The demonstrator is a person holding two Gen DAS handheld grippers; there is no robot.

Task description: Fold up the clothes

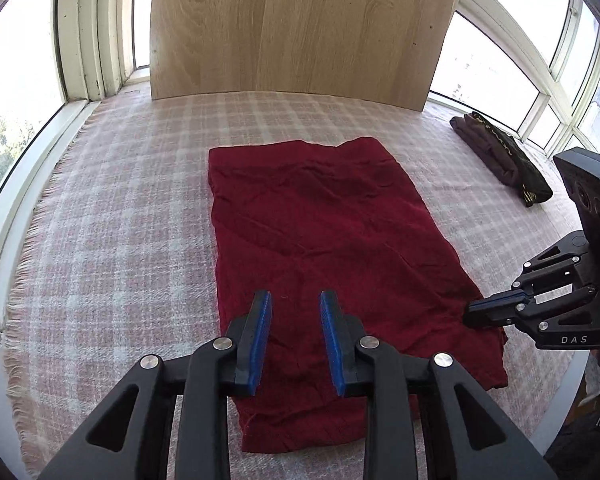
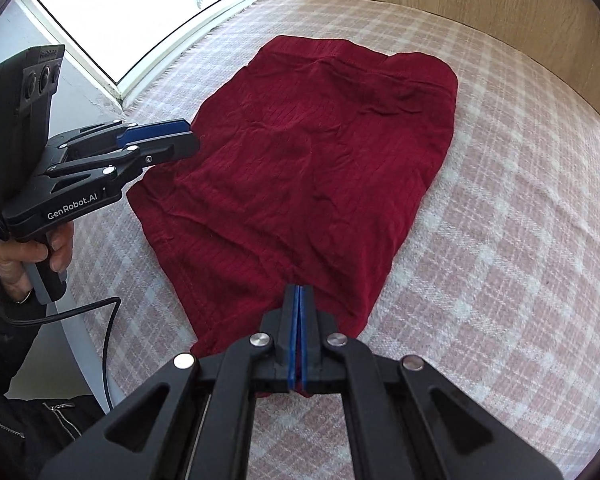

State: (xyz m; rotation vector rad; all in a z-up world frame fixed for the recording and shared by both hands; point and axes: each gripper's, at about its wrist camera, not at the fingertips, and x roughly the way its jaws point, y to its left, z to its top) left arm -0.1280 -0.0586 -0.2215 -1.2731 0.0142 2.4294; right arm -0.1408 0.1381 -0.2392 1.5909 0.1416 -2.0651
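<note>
Dark red garment (image 1: 324,240) on pink-and-white plaid blanket (image 1: 120,220).

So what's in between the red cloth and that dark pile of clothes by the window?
Only bare checked blanket lies between the red cloth and the dark folded pile; the left wrist view shows it.

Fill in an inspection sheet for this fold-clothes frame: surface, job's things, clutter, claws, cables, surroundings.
Surface: pink plaid blanket, fringed at its edge.
Job's things: red garment lying flat, lightly wrinkled; dark folded clothes set aside near the window.
Clutter: nothing seen.
Claws: left claw open above the garment's near edge; right claw shut on the garment's near corner.
Cables: black cable hanging below the left handle.
Surroundings: wooden board upright at the far end; windows around.
</note>
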